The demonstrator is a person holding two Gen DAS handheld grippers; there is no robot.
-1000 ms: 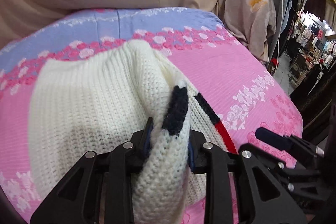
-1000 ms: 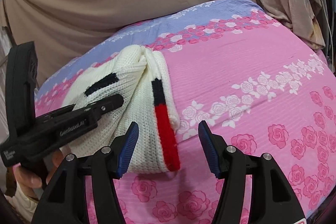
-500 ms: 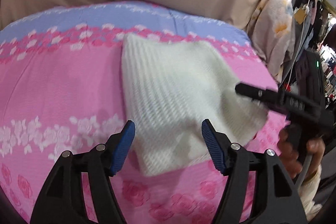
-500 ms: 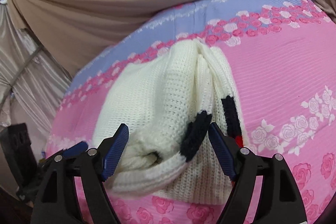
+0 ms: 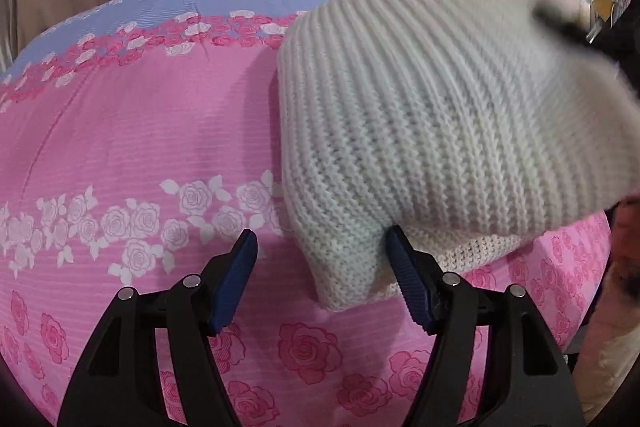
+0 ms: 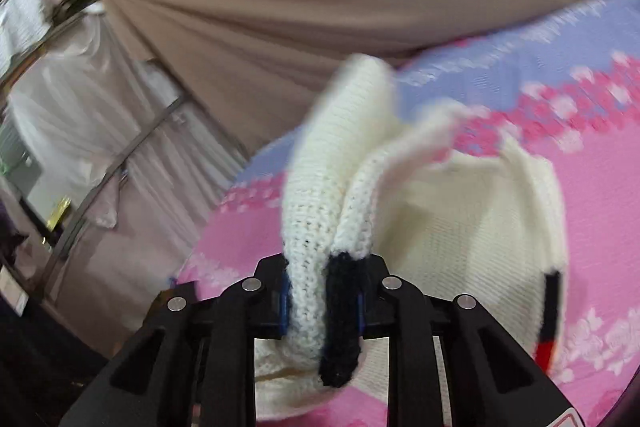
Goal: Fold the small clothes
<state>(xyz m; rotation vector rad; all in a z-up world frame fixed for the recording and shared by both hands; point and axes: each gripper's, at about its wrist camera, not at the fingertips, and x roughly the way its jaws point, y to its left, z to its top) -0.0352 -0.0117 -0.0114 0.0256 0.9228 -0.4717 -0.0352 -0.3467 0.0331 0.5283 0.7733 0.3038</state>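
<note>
The left gripper (image 5: 322,279) hovers low with its blue-padded jaws spread wide, the right-hand pad just touching a corner of the white knit sweater (image 5: 440,131), while the right gripper (image 6: 322,301) is raised, its jaws clamped tight on a bunched fold of it.

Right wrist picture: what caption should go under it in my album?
Right gripper clamped on a cream knitted sweater, lifting its black-trimmed edge off the pink rose-patterned bedsheet.
</note>
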